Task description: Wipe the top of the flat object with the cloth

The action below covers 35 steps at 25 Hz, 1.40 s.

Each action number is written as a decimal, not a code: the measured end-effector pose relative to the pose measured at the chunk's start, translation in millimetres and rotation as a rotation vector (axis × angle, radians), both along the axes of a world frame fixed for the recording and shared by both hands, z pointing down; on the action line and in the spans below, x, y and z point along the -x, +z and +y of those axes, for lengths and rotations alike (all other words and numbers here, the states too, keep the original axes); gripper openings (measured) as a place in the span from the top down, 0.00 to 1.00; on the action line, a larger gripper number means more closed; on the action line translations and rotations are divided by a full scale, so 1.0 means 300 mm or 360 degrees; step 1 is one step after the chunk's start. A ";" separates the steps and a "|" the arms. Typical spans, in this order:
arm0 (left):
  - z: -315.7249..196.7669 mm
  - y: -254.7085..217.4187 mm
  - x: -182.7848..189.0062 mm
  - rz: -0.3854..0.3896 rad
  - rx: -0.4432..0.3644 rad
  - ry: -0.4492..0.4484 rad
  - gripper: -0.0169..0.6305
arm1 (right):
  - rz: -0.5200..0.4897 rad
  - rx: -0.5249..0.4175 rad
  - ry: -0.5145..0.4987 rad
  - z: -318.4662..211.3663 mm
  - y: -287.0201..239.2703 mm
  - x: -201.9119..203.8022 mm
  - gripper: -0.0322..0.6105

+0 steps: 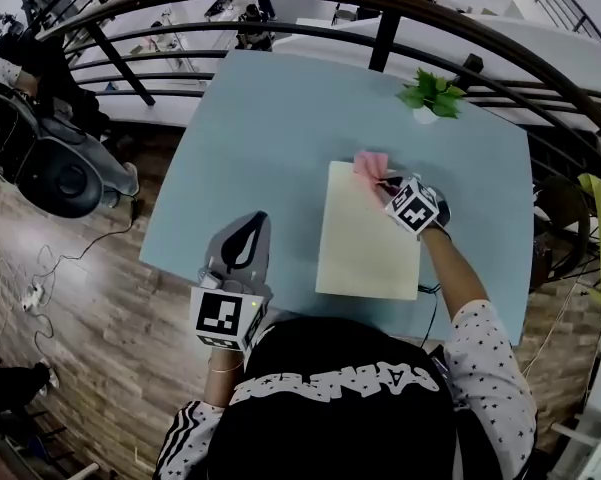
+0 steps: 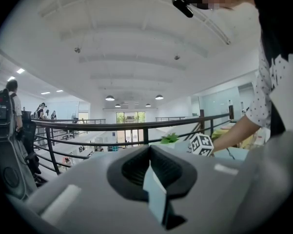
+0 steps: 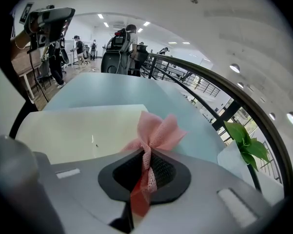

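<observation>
Here, right gripper [image 3: 145, 156] fingers pinching pink cloth [image 3: 158, 130] on cream board [image 1: 365, 238], left gripper [image 2: 150, 172] fingers closed, empty.

The left gripper [image 1: 250, 226] and right gripper [image 1: 385, 184] have grey moulded bodies with a black recess round the jaws. Each carries a white marker cube [image 1: 227, 316] printed with black squares. The person wears a black top [image 1: 340, 423] with a white lettering band [image 1: 345, 380]. The right sleeve [image 1: 492, 368] is white with black dots. The left sleeve [image 1: 183, 440] is black with white stripes.
</observation>
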<state>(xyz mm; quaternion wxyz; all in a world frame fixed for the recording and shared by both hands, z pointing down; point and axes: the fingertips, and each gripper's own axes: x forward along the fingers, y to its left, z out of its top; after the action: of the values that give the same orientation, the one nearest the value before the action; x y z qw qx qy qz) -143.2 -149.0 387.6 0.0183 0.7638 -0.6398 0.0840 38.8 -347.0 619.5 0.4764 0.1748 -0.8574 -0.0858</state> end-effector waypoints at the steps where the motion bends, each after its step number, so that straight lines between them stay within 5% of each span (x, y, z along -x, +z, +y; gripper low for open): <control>1: -0.004 0.000 -0.008 0.0000 0.0002 0.0010 0.97 | 0.0002 -0.0003 0.0007 -0.001 0.000 -0.007 0.92; 18: -0.057 0.019 -0.056 0.0016 0.0009 0.0108 0.97 | 0.0065 -0.0106 -0.0043 0.037 -0.012 -0.061 0.92; 35: -0.066 0.027 -0.136 0.0033 0.0014 0.0244 0.97 | 0.0054 0.0008 -0.0136 0.211 -0.006 -0.088 0.92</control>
<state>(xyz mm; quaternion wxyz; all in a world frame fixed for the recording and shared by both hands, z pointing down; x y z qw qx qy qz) -102.4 -168.8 395.7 0.0219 0.8113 -0.5788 0.0799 65.1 -283.7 617.7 0.4873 0.1353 -0.8561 -0.1068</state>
